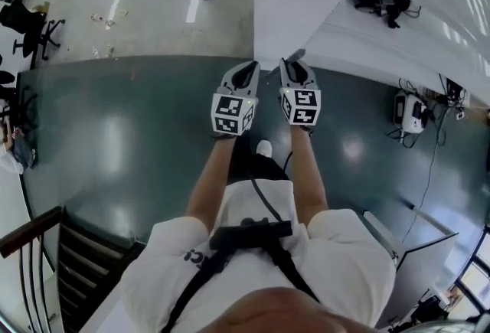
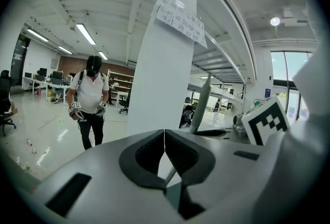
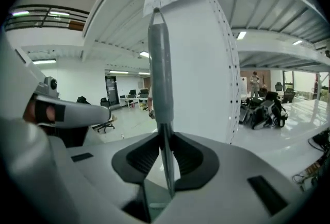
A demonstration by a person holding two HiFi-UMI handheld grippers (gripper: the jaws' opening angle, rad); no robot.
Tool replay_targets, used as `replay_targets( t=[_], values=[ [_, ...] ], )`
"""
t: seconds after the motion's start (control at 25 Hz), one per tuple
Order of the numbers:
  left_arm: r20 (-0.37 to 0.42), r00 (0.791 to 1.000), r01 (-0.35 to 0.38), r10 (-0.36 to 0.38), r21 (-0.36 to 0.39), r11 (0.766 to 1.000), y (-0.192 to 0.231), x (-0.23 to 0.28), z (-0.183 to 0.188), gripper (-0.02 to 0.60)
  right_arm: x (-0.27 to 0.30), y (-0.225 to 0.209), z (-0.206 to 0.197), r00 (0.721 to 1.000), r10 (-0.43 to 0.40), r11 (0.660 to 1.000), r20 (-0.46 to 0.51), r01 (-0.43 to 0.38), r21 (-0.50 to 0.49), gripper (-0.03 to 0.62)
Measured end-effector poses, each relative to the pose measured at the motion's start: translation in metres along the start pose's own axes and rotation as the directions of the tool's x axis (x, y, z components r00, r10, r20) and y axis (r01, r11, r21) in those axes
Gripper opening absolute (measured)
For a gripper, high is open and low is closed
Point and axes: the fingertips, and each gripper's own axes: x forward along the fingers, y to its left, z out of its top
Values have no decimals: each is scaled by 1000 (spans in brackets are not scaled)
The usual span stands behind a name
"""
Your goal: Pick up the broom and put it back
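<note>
My right gripper is shut on the broom: its thin metal rod runs down between the pads, and the thicker grey handle stands upright above the jaws. In the head view both grippers are held up side by side in front of the chest, the right gripper with the handle tip poking out. The left gripper is just beside it. In the left gripper view its jaws meet in a thin line with nothing between them, and the grey handle stands to their right. The broom's head is hidden.
A wide white pillar with a paper note stands straight ahead. Another person with grippers stands to its left on the pale floor. Office chairs, a stair rail, floor equipment with cables and bags surround the dark floor.
</note>
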Motion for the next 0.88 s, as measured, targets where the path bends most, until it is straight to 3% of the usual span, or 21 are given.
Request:
replay_targets(
  t=[0.36,0.64,0.88],
  values=[
    [123,992,-26,20,50,998,-34,-38,95,12,-81,25,121,977,60,997,205,-47,-64,97],
    [202,979,-21,14,35,999,-59,-67,137,12,-126,34,175,943,101,994,317,-80,-79,97],
    [237,969,-79,72,24,997,-61,-97,151,11,-152,62,196,917,180,982,357,-143,-127,97]
  ],
)
